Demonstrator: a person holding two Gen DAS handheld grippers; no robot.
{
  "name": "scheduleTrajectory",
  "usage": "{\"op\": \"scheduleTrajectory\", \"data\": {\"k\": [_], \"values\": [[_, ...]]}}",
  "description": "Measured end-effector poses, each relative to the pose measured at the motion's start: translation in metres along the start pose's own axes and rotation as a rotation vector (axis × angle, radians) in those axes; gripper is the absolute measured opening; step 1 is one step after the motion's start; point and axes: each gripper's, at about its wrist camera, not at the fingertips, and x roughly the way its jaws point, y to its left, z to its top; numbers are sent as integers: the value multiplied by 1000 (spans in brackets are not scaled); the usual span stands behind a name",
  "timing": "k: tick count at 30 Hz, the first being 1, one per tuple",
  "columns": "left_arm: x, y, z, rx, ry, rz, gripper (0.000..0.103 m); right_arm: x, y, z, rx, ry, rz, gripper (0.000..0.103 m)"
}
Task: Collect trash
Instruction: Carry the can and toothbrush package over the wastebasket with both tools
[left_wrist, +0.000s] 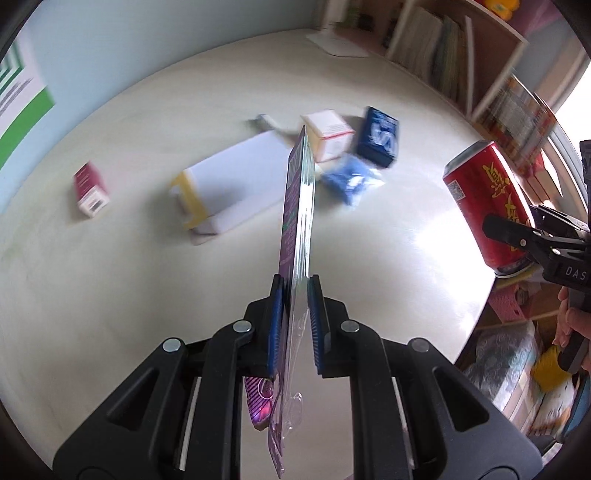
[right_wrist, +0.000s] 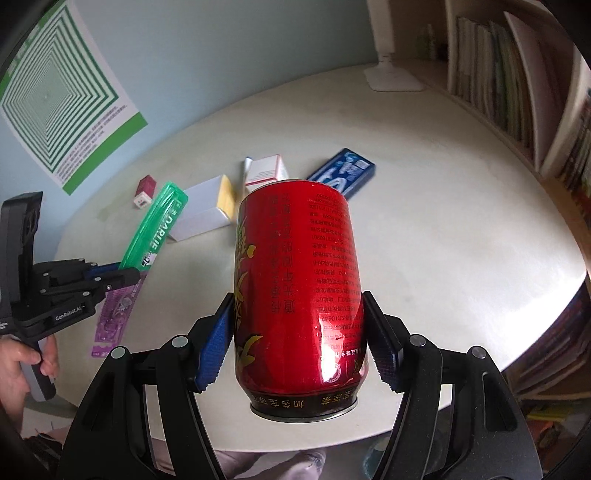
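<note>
The right gripper (right_wrist: 299, 332) is clamped on the lower body of a red drink can (right_wrist: 299, 288), probably light, thin-walled and slippery, held above the table (right_wrist: 461, 240), while the left gripper (left_wrist: 297, 325) pinches a stiff, flat toothbrush blister pack (left_wrist: 297, 210) near its lower end.

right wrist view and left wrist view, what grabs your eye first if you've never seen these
The red drink can fills the middle of the right wrist view, clamped between the right gripper pads above the table's near edge. In the left wrist view the left gripper pinches a toothbrush blister pack edge-on, its green Darlie side showing from the right view. Beyond both, small boxes and a blue packet lie scattered on the white round table.
</note>
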Motion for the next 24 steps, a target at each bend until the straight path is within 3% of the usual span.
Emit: {"op": "scheduleTrajectory", "data": {"k": [11, 24], "values": [[23, -131, 13, 292, 48, -140, 12, -62, -90, -78, 259, -44, -132, 67], [45, -279, -14, 623, 133, -277, 12, -125, -162, -186, 563, -89, -270, 67]]}}
